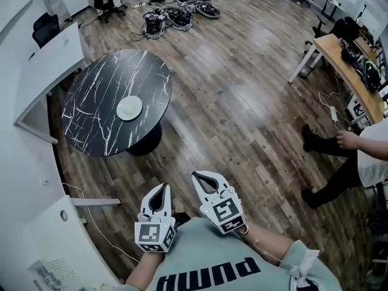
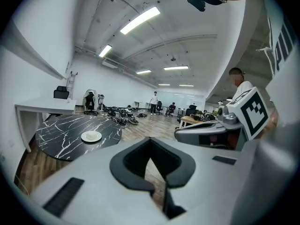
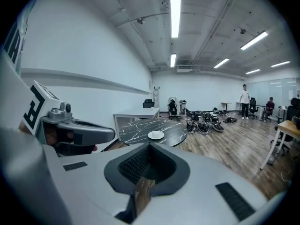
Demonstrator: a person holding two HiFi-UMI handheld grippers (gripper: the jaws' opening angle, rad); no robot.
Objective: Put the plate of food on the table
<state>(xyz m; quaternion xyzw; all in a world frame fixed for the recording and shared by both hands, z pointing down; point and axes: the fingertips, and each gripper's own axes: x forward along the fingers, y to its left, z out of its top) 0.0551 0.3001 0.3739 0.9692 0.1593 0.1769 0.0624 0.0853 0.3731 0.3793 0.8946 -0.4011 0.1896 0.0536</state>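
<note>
Head view: left gripper (image 1: 161, 188) and right gripper (image 1: 197, 176) are held side by side close to the person's chest, just above a pale green shirt (image 1: 212, 259). Tips point away over the wood floor (image 1: 242, 114). The marker cube on each faces up toward the camera.

Left gripper view: jaws together at the tips, nothing between them. Only floor shows through the slot behind the pads. The right gripper shows just beside it, on the right.

Right gripper view: same reading, jaws closed tip to tip, empty.

Plate (image 1: 129, 108): white, lying flat roughly mid-top on the round black marble table (image 1: 100, 83). It is ahead and to the left of both grippers, well apart from their fingers, with open floor between. Neither gripper touches it. A small pale mound sits at its middle, too small to identify. In both gripper views the plate appears beyond the closed tips, in the left gripper view off to the left.

White desk (image 1: 48, 65): beside the table, on its left.

Right side, middle distance: a person (image 1: 357, 156) stands in dark trousers and shoes, near a wooden desk (image 1: 342, 62) loaded with dark gear.

Far end of the room: a heap of dark equipment and cables (image 1: 176, 14) on the floor. Beyond it, in the gripper views, are a few distant people.
</note>
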